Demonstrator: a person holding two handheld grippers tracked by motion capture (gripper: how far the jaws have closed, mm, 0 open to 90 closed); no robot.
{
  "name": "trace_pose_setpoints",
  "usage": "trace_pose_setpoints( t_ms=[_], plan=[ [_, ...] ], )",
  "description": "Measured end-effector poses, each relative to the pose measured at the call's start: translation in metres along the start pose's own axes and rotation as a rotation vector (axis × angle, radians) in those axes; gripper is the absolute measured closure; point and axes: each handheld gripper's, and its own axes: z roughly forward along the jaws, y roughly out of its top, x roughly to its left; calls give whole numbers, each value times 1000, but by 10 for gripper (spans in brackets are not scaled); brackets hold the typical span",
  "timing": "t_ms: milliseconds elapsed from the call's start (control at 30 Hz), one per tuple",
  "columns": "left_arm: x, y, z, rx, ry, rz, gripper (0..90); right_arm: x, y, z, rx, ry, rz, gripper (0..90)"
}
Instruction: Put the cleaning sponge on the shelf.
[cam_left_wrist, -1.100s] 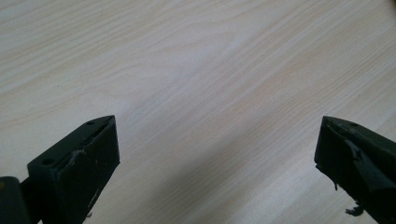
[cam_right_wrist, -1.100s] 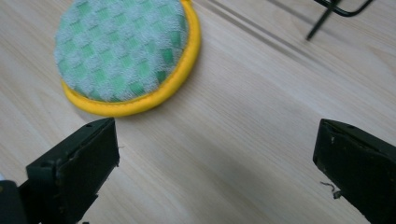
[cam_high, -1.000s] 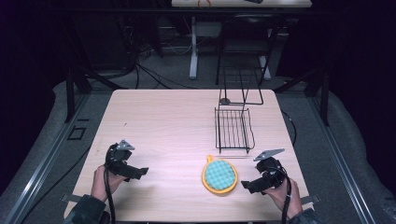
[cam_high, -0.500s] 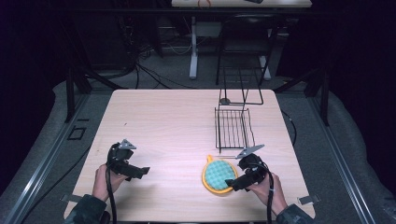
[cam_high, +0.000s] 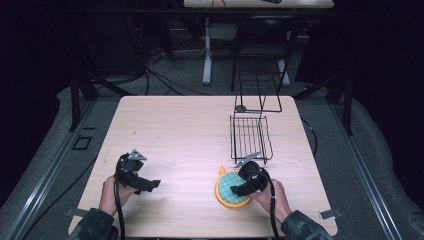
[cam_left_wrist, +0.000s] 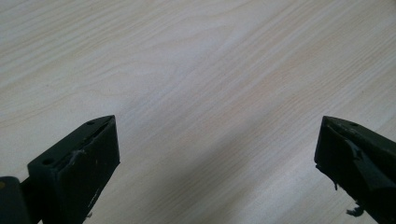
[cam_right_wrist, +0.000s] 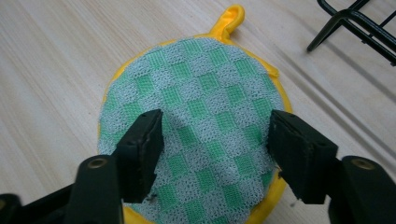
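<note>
Left gripper (cam_high: 150, 184): held low over the near left part of the table (cam_high: 185, 130); its jaws stand wide apart with nothing between them. In the left gripper view bare pale wood lies between the two black fingers (cam_left_wrist: 79, 163).
Left hand (cam_high: 112, 192): wrapped around the gripper's grip at the near edge, a dark sleeve behind it.
Right gripper (cam_right_wrist: 215, 140): over the pad (cam_right_wrist: 201, 126) at the near right; jaws apart, one finger at each side above the checked face. Whether the fingertips (cam_right_wrist: 140, 144) touch the cloth I cannot tell.
Right hand (cam_high: 270, 195): behind the gripper at the near right edge.
Pad: round, green and white checks, yellow rim and a small yellow loop pointing away from the person; it lies flat on the table just near of the rack (cam_high: 250, 137).
Rack: black wire, upright on the right half of the table, its foot close to the pad's loop but apart from it.
Far end: a black wire stand (cam_high: 257, 95) at the table's far edge, beyond the rack.
</note>
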Motion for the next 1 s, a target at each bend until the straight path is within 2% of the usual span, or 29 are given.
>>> trace_pose_setpoints(
  t_ms=[100,200,300,400,533,867,1000],
  plan=[
    [0,0,1,7,2,1,0,0,0,2,15,-6,-10,431],
    [0,-1,1,17,-3,6,0,2,1,4,30,-16,8,464],
    [0,-1,0,10,3,3,0,6,1,4,44,-37,0,504],
    [0,0,0,6,7,1,0,7,0,4,45,-36,5,566],
    [0,0,1,10,2,2,0,5,-2,4,31,-23,23,646],
    [1,0,1,16,-6,1,0,4,-4,4,12,-32,52,862],
    [1,1,2,21,-12,4,0,4,-5,3,-5,-30,58,883]
  ],
)
